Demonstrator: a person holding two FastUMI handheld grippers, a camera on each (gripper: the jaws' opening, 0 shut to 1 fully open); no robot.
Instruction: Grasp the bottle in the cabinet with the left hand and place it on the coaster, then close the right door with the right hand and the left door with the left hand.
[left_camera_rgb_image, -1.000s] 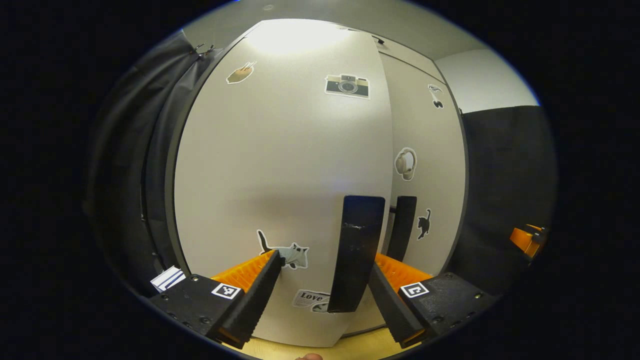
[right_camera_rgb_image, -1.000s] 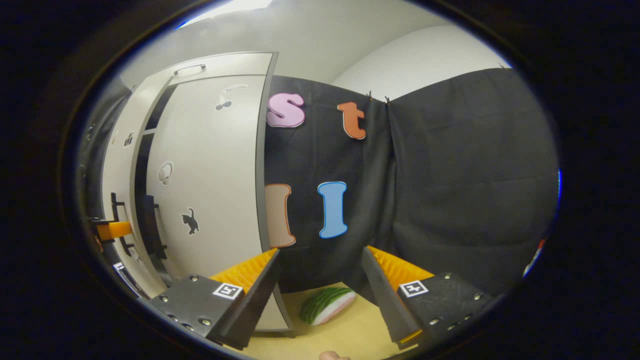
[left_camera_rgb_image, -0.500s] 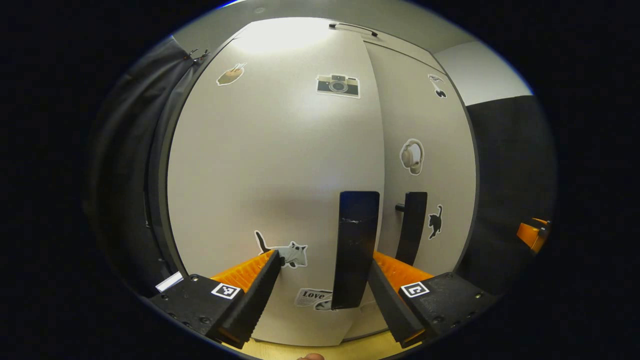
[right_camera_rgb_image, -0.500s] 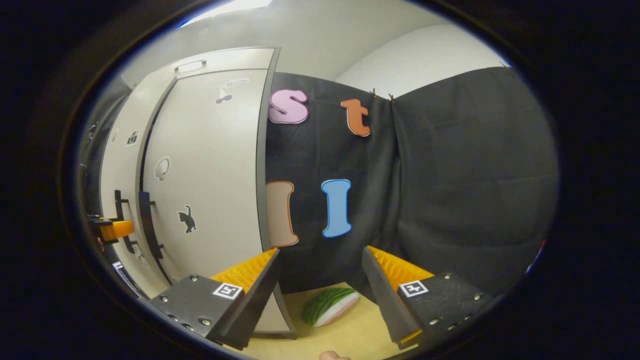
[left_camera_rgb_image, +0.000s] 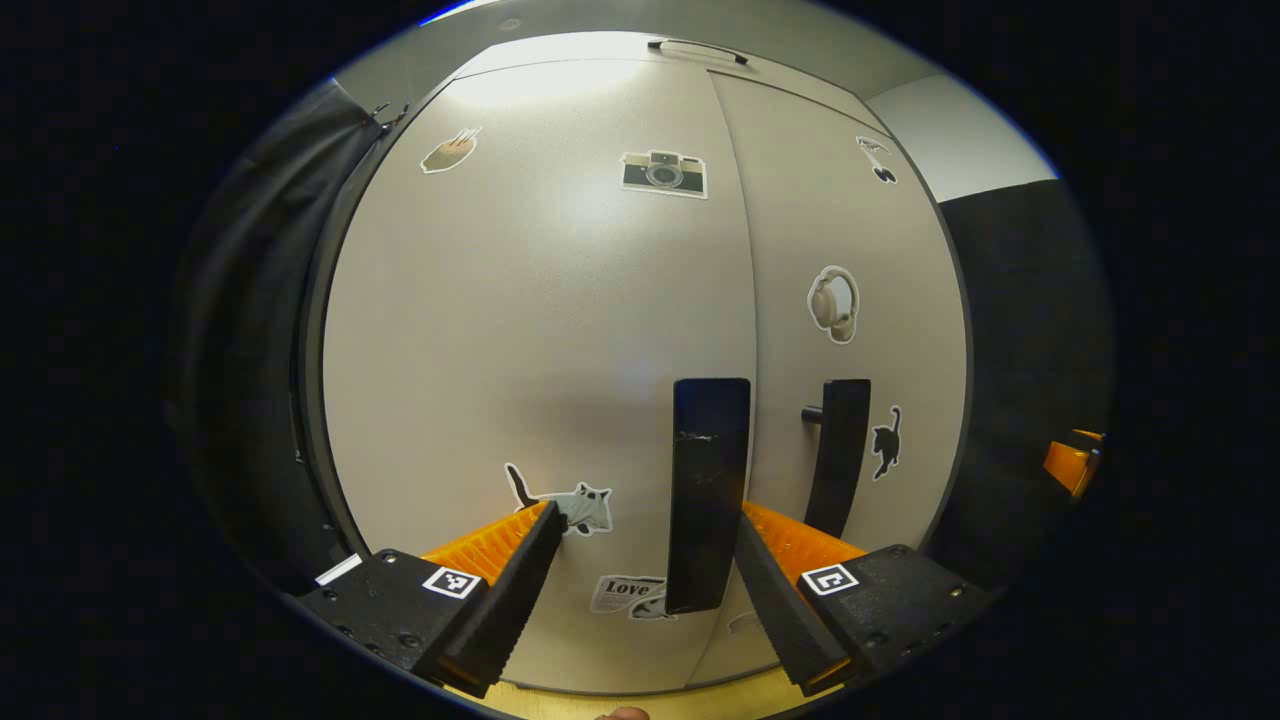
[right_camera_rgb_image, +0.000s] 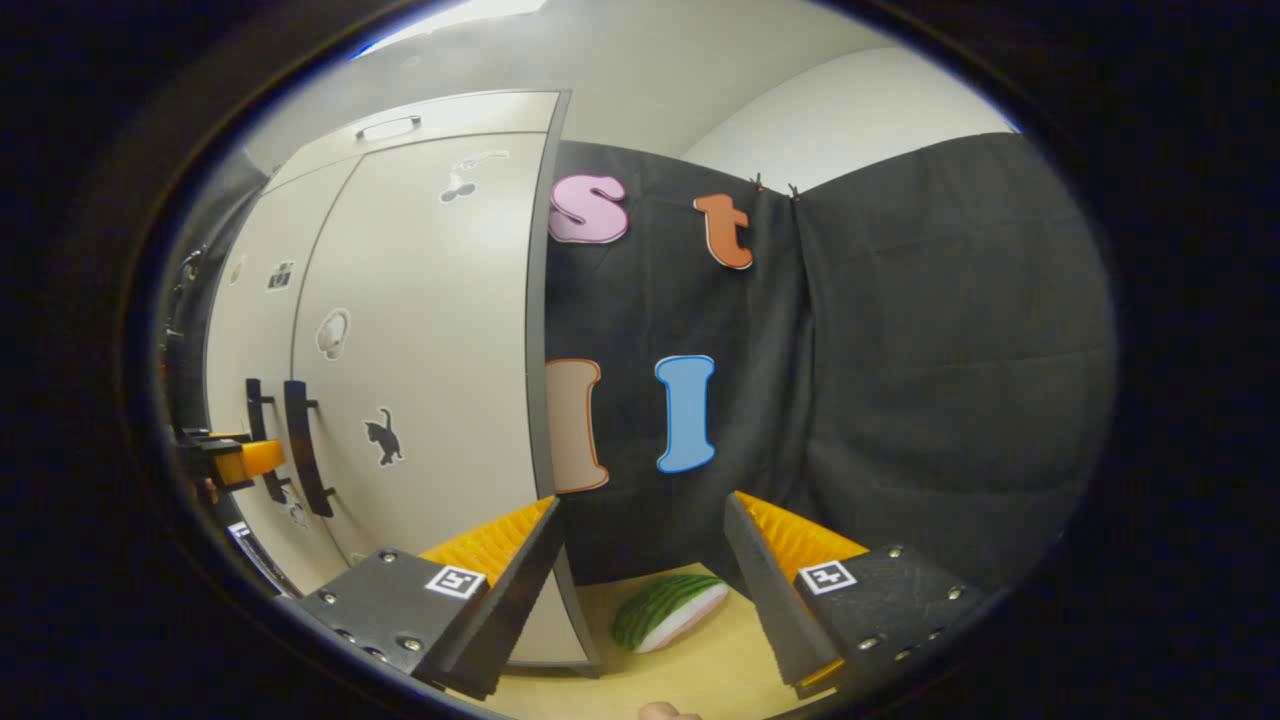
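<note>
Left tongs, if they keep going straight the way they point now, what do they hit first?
Probably the left door's handle, which stands between the open left tongs, just ahead, with the left door right behind it. Depth is hard to judge.

We saw that each gripper (left_camera_rgb_image: 640, 585) (right_camera_rgb_image: 640, 585) had black screwed blocks with square markers and orange ribbed parts.

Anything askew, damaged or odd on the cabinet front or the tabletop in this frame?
Nothing stands out. The left door and right door sit flush, their black handles upright and parallel. A watermelon slice lies on the table by the cabinet, intact.
</note>
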